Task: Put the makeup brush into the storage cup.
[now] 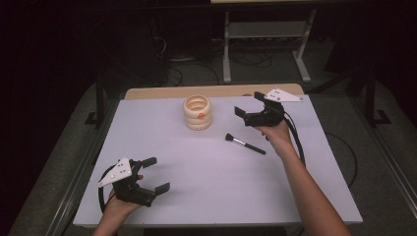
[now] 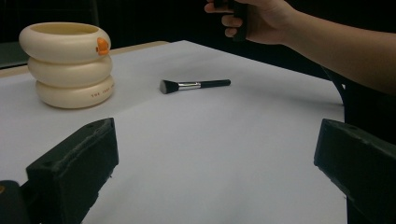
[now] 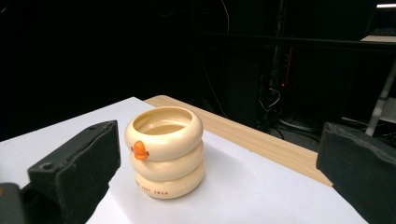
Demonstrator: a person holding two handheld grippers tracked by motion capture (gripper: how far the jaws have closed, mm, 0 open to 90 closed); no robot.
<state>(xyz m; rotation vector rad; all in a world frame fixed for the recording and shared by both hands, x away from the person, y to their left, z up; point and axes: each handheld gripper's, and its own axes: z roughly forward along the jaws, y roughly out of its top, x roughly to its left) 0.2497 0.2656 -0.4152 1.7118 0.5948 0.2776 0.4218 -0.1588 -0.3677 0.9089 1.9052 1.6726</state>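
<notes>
A cream holder (image 1: 197,112) shaped like three stacked rings, with a small orange beak on its side, stands upright at the back middle of the white table (image 1: 211,172). A black makeup brush (image 1: 244,143) lies flat to its right. My right gripper (image 1: 250,104) is held above the table at the back right, open and empty, and looks at the holder (image 3: 164,150). My left gripper (image 1: 155,173) hovers open and empty near the front left corner; its view takes in the holder (image 2: 69,63), the brush (image 2: 194,85) and the other hand (image 2: 254,18).
The table's wooden back edge (image 1: 162,92) shows behind the holder. Black cables (image 1: 294,133) trail from the right gripper along the forearm. A metal frame (image 1: 265,44) stands on the floor beyond the table, and dark rails run along both sides.
</notes>
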